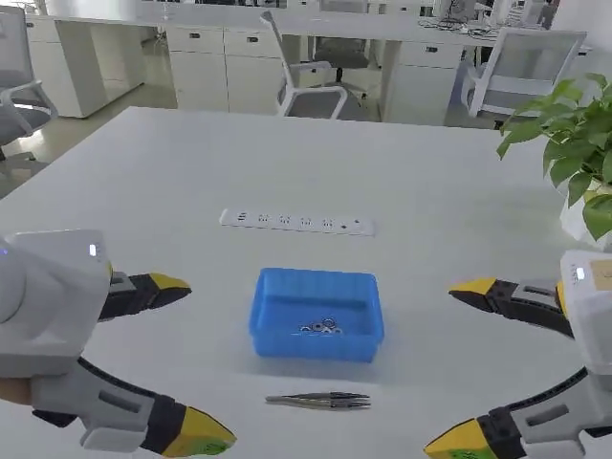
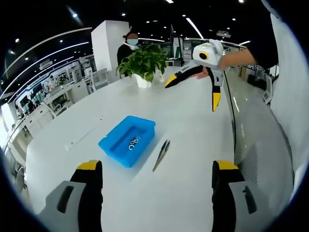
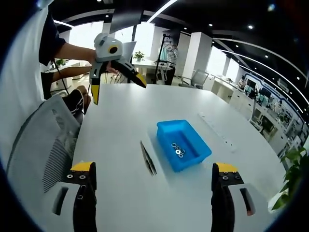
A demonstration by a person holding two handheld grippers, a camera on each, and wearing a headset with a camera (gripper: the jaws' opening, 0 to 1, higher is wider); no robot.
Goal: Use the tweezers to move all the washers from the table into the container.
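1. Head view: the left gripper (image 1: 196, 363) and the right gripper (image 1: 451, 365) are both spread wide, with nothing between their jaws. The tweezers (image 1: 320, 401) lie flat on the table (image 1: 172, 182) between the two, their long axis running from one gripper toward the other. They sit just on the person's side of the blue container (image 1: 316, 277). I'd judge them about midway, perhaps a shade nearer the left gripper. The washers (image 1: 323, 328) are a small cluster on the container floor. I can see none loose on the table.

2. Left gripper view: the jaws are wide apart and hold nothing. The tweezers (image 2: 161, 154) lie straight ahead, in line with the gap, and point roughly away along the gripper's own line. The container (image 2: 116, 150) is just beside them, ahead and left, with the washers (image 2: 134, 141) inside. The right gripper (image 2: 192, 93) hangs well beyond, also gaping.

3. Right gripper view: these jaws too are fully spread and empty. The tweezers (image 3: 147, 158) lie ahead in the gap, again lengthwise to it. The container (image 3: 193, 159) is just to their right with the washers (image 3: 177, 150) in it, and the left gripper (image 3: 118, 89) is far ahead, to the left.
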